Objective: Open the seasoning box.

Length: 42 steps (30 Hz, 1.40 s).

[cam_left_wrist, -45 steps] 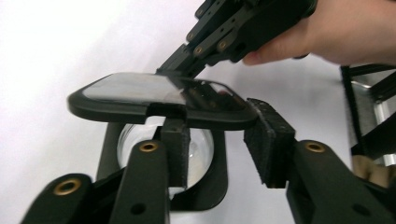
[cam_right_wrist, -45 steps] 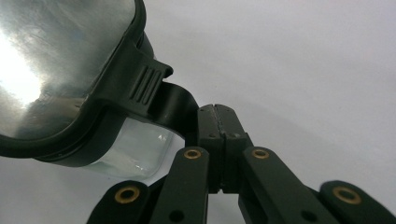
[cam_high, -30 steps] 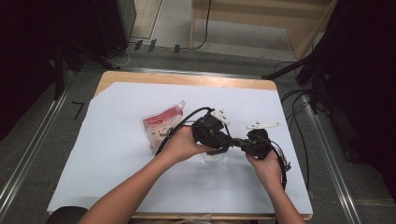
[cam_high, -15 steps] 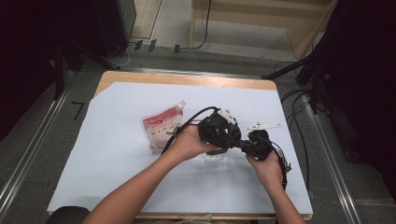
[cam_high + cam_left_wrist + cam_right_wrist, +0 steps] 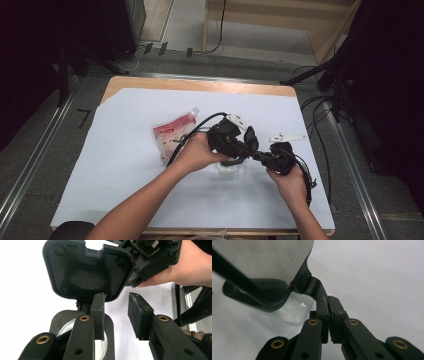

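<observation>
A small clear container point(image 5: 227, 168) with a black collar and a hinged black lid point(image 5: 250, 139) stands on the white table cover point(image 5: 125, 175). The lid is flipped up, and its underside point(image 5: 87, 267) faces the left gripper view. My left gripper point(image 5: 239, 150) point(image 5: 117, 305) is open just in front of that lid, over the container's rim point(image 5: 65, 327); its left pad point(image 5: 98, 315) lies close to the hinge. My right gripper point(image 5: 261, 157) point(image 5: 328, 305) is shut on the black tab point(image 5: 318, 291) that sticks out from the collar beside the clear container point(image 5: 294, 312).
A red and clear pouch point(image 5: 172, 134) lies flat left of the hands, with the left gripper's black cable point(image 5: 192, 132) arching over it. The person's right hand point(image 5: 190, 267) holds the right gripper. The table's wooden far edge point(image 5: 200, 84) and floor cables point(image 5: 320, 107) lie beyond.
My left gripper has shifted a little to the right, closer to the right gripper, and the black lid now stands upright between them. The right gripper has held still.
</observation>
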Available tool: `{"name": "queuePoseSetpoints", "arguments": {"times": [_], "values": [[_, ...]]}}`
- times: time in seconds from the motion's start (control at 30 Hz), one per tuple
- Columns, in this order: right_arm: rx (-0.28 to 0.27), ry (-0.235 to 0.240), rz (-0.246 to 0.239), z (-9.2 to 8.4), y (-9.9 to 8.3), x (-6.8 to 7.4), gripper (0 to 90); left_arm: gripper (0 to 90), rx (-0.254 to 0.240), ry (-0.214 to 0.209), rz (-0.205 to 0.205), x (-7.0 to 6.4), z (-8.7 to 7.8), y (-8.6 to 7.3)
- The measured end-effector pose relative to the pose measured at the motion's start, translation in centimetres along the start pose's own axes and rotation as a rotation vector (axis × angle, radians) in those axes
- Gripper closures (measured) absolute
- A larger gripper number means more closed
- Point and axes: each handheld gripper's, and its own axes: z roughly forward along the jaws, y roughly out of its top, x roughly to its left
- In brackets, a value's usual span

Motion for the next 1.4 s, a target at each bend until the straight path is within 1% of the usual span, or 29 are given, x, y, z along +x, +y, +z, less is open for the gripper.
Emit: {"name": "queuePoseSetpoints", "arguments": {"times": [0.1,0.13,0.17,0.23,0.27,0.3,0.37,0.4,0.43,0.47,0.5,0.53,0.57,0.6,0.67,0.7,0.73,0.8,0.83,0.87,0.9,0.93,1.07,1.13,1.17,1.23,1.3,1.37,1.4], "values": [[-0.014,-0.003,0.001,-0.6,-0.2,0.0,86.1,62.8,-0.007,-0.003,-0.007,0.0,-0.5,-0.1],[-0.024,-0.009,0.003,-0.9,-0.3,0.1,85.1,62.8,-0.005,-0.01,-0.016,0.0,-0.7,-0.2],[-0.045,-0.01,0.014,-1.5,-0.6,0.4,83.1,60.2,0.002,-0.014,-0.02,-0.1,-1.2,-0.2],[-0.054,-0.003,0.014,-1.7,-0.8,0.6,82.0,58.0,0.001,-0.009,-0.018,-0.3,-1.4,-0.3],[-0.056,0.001,0.014,-2.0,-1.0,0.9,81.7,58.0,0.007,-0.003,-0.014,-0.5,-1.7,-0.4],[-0.062,0.022,0.01,-2.7,-1.5,1.7,79.4,55.7,0.009,0.003,-0.014,-0.7,-2.0,-0.5],[-0.07,0.042,0.004,-3.1,-1.9,2.4,78.3,53.9,0.012,0.009,-0.011,-0.7,-2.7,-0.8],[-0.07,0.042,0.004,-3.1,-1.9,2.4,78.3,53.0,0.012,0.009,-0.011,-0.7,-2.7,-0.8],[-0.078,0.056,-0.009,-3.6,-2.1,3.3,78.3,51.5,0.011,0.01,-0.012,-0.7,-3.1,-1.1],[-0.088,0.06,-0.02,-3.7,-2.1,3.6,78.1,50.1,0.017,-0.002,-0.016,-0.7,-3.2,-1.3],[-0.088,0.06,-0.02,-3.7,-2.1,3.6,78.1,49.6,0.017,-0.002,-0.016,-0.7,-3.2,-1.3],[-0.094,0.071,-0.038,-3.8,-2.0,4.3,76.2,49.1,0.036,0.003,-0.011,-0.9,-3.4,-1.6],[-0.094,0.071,-0.038,-3.8,-2.0,4.3,76.2,48.9,0.036,0.003,-0.011,-0.9,-3.4,-1.6],[-0.097,0.084,-0.057,-3.8,-2.0,4.9,73.9,48.5,0.033,0.01,-0.002,-1.0,-3.6,-1.7],[-0.089,0.097,-0.087,-3.6,-1.9,5.5,71.1,47.8,0.009,0.012,-0.008,-1.4,-4.4,-2.2],[-0.087,0.108,-0.095,-3.4,-1.8,5.7,70.1,47.6,0.009,0.012,-0.008,-1.4,-4.4,-2.2],[-0.085,0.116,-0.108,-3.3,-1.8,6.0,68.5,47.7,0.0,0.02,-0.004,-1.4,-4.9,-2.6],[-0.084,0.128,-0.111,-3.2,-1.7,6.2,67.9,47.9,0.001,0.023,-0.008,-1.4,-5.1,-2.7],[-0.088,0.151,-0.146,-3.0,-1.6,6.8,64.7,48.2,0.004,0.031,-0.01,-1.4,-5.6,-3.1],[-0.09,0.158,-0.175,-3.0,-1.6,7.1,64.7,48.3,-0.003,0.027,-0.011,-1.4,-5.8,-3.3],[-0.09,0.158,-0.175,-3.0,-1.6,7.1,64.7,48.5,-0.003,0.027,-0.011,-1.4,-5.8,-3.3],[-0.096,0.167,-0.2,-3.0,-1.6,7.7,61.9,48.6,-0.002,0.032,-0.016,-1.5,-6.2,-3.7],[-0.076,0.184,-0.201,-2.7,-1.4,8.2,58.0,48.4,-0.005,0.042,-0.029,-1.5,-6.7,-4.3],[-0.066,0.179,-0.222,-2.1,-1.3,8.7,53.4,47.7,-0.007,0.057,-0.03,-1.5,-7.4,-4.8],[-0.066,0.179,-0.222,-2.1,-1.3,8.7,53.4,47.6,-0.007,0.057,-0.03,-1.5,-7.4,-4.8],[-0.053,0.182,-0.229,-1.5,-1.2,9.1,51.9,47.0,-0.009,0.077,-0.039,-1.5,-8.0,-5.4],[-0.043,0.183,-0.237,-1.1,-1.1,9.4,51.3,47.1,-0.02,0.075,-0.044,-1.4,-8.7,-6.2],[-0.033,0.184,-0.238,-0.7,-1.0,9.7,50.4,47.5,-0.018,0.078,-0.043,-1.3,-9.0,-6.5],[-0.031,0.184,-0.242,-0.4,-1.0,9.8,50.2,47.7,-0.012,0.087,-0.051,-1.3,-9.2,-6.7]]}}
